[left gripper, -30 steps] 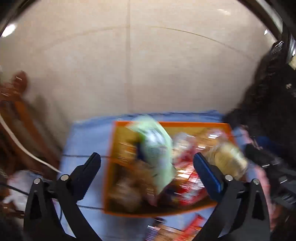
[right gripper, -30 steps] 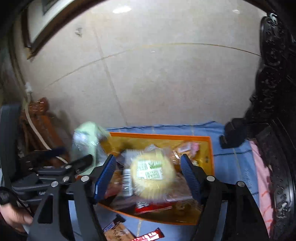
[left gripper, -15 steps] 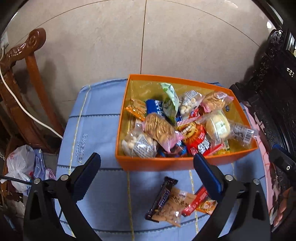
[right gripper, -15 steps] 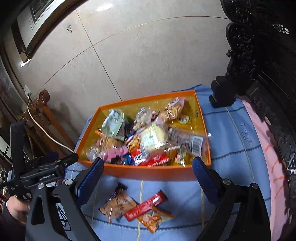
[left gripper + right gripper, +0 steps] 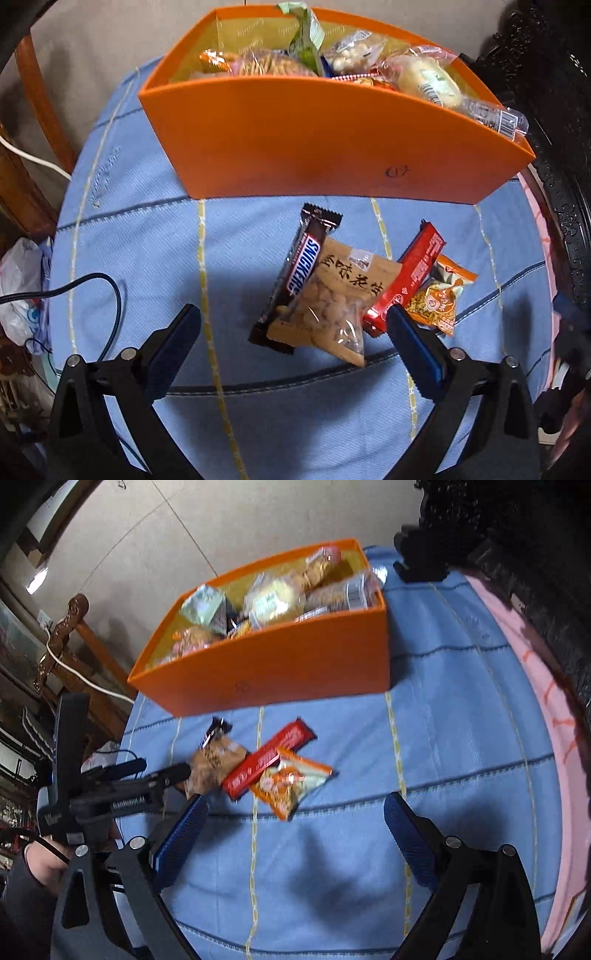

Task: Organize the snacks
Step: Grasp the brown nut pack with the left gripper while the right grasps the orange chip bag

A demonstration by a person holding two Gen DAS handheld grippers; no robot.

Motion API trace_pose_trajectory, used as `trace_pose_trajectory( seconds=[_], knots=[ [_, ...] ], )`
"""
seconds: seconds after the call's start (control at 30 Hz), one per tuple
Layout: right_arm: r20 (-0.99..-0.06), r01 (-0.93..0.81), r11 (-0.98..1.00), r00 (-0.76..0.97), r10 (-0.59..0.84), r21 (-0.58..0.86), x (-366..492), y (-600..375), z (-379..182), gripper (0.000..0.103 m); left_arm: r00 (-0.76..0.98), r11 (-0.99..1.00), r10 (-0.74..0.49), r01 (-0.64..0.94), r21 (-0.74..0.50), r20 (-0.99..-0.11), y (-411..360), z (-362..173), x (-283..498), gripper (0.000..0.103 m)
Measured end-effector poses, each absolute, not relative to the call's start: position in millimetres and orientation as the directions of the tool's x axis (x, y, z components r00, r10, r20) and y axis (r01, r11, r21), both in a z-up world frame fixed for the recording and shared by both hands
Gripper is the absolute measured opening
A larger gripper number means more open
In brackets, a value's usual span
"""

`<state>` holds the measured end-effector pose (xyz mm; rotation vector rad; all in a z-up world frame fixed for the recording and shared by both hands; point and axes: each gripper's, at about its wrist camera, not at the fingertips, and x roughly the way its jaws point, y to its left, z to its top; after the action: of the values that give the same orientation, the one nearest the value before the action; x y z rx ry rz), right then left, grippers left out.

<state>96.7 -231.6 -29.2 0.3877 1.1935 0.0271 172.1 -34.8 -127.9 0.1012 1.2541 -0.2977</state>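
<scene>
Blue cloth (image 5: 140, 258) | orange box (image 5: 314, 140) full | peanut pack (image 5: 332, 295) loose | left gripper (image 5: 291, 332), right gripper (image 5: 295, 812) wide apart, empty

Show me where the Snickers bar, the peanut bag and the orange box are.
Snickers bar (image 5: 300, 271), left wrist view, on its blue lettering.
Peanut bag (image 5: 332, 295), left wrist view, on its middle.
Orange box (image 5: 314, 144), left wrist view, on its near wall.

The left gripper (image 5: 293, 325) points steeply downward, jaws spread wide, nothing between its blue pads (image 5: 413, 347) — empty. The right gripper (image 5: 295, 812) tilts down likewise, jaws wide apart and holding nothing. A hand (image 5: 44, 864) in a dark sleeve grips the left tool's handle.
</scene>
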Motion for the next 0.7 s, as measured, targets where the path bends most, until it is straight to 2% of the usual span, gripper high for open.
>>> trace_pose_trajectory(
  seconds=[0.33,0.47,0.7],
  knots=[
    [-0.915,0.167,0.936,0.321,0.244,0.309,113,-220,-50,0.097,0.263,0.973,-0.171,0.196,-0.121,-0.950,-18,-129,190,0.098],
    [-0.940,0.121,0.959,0.265,0.217,0.256,122,-210,-71,0.097,0.248,0.973,-0.163,0.201,-0.114,-0.955,-20,-136,189,0.098],
    [-0.968,-0.110,0.990,0.226,0.112,0.089,152,-172,-105,0.096,0.229,0.975,-0.186,0.165,-0.150,-0.956,-3,-135,188,0.098]
  ],
)
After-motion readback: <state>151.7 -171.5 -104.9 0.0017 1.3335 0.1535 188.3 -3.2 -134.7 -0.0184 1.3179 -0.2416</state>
